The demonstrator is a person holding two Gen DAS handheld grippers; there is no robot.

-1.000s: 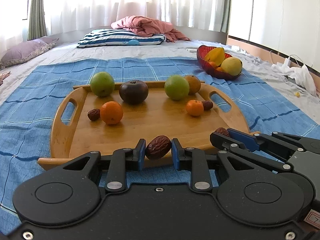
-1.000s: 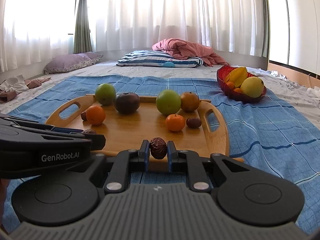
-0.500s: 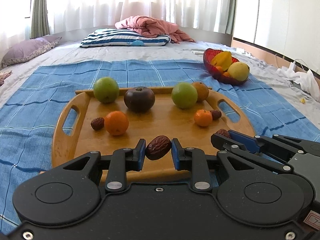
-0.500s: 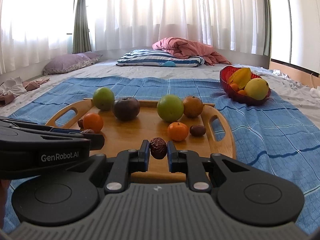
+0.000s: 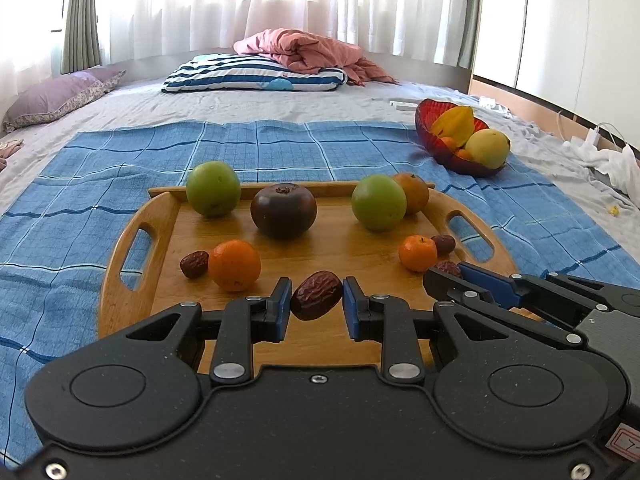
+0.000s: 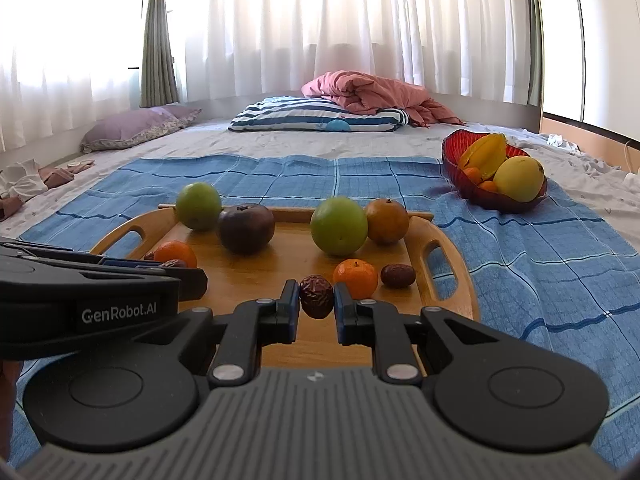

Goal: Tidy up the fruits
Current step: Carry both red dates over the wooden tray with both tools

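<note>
Wooden tray (image 5: 120, 276) on blue cloth (image 5: 56, 216); 2 green fruits, 1 dark fruit (image 5: 283, 210) and 2 oranges lie ahead of you. Your left gripper (image 5: 313, 305) clamps a date (image 5: 316, 295); your right gripper (image 6: 316, 307) clamps another date (image 6: 317, 290), both over the tray's near edge.

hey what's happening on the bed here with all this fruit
A person is sorting fruit with two handheld grippers. The left gripper is shut on a wrinkled brown dried date, and the right gripper is shut on a second dried date. Both hang above the near edge of the wooden handled tray, where green apples, oranges, a dark purple fruit and more dates sit. A red glass bowl of yellow fruit stands further right on the blue checked cloth.
</note>
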